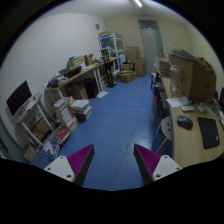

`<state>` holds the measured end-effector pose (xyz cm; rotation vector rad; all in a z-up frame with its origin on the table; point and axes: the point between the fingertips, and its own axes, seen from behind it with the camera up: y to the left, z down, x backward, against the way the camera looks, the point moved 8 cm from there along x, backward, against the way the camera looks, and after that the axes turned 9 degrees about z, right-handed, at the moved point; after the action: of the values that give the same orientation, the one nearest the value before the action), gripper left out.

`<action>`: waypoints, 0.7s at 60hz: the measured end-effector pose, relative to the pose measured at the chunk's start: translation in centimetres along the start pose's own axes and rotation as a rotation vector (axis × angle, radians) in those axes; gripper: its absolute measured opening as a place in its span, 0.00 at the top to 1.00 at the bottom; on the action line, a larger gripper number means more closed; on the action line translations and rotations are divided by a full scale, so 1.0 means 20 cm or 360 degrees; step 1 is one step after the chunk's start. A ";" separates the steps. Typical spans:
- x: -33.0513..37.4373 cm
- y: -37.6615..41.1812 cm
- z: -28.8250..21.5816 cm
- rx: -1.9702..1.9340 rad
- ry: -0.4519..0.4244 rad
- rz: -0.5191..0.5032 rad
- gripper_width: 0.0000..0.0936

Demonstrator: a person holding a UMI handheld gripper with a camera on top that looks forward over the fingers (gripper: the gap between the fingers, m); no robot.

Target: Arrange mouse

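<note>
A dark mouse (pixel 185 122) lies on a light wooden desk (pixel 186 143) far to the right of my fingers, beside a black mouse mat (pixel 208 131). My gripper (pixel 112 160) is held high over the blue floor, well away from the desk. Its two fingers, with magenta pads (pixel 78 158), stand wide apart with nothing between them.
The room is an office with a blue floor (pixel 110 115). Cluttered shelves and a monitor (pixel 18 97) stand at the left, and a desk with boxes (pixel 85 75) beyond. Cardboard boxes (pixel 190 72) sit on the right desk. A chair (pixel 164 130) stands by that desk.
</note>
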<state>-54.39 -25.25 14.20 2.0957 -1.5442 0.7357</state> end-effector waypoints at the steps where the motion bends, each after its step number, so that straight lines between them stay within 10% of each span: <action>1: 0.00 -0.01 0.00 -0.0003 -0.0002 0.0011 0.12; 29: -0.28 -1.43 0.05 0.0057 0.0012 0.0489 0.13; 42: -0.65 -1.76 0.03 0.0193 0.0018 0.0403 0.14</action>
<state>-23.61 -6.09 4.30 1.9962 -1.8219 0.9488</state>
